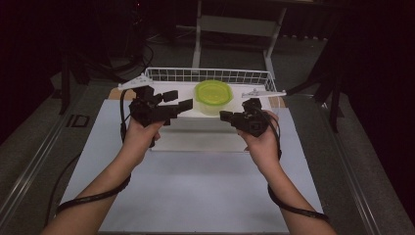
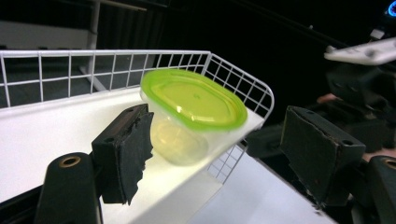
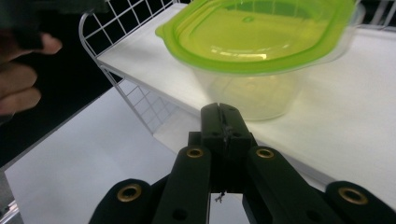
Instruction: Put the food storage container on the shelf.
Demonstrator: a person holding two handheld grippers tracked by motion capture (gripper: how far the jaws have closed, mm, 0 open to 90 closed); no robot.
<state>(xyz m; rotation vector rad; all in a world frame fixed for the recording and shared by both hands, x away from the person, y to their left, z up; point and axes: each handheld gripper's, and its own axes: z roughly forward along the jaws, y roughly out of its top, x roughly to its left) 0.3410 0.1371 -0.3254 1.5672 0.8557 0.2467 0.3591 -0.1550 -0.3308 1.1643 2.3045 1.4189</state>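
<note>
Between both grippers' jaws, just ahead, sits the container (image 1: 213, 97).

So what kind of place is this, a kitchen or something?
Probably not a kitchen; it looks like a lab or workshop set up for recording. A person holds cabled grippers, left and right, over a bare white table with a wire basket and one lidded container, in a dark room.
</note>
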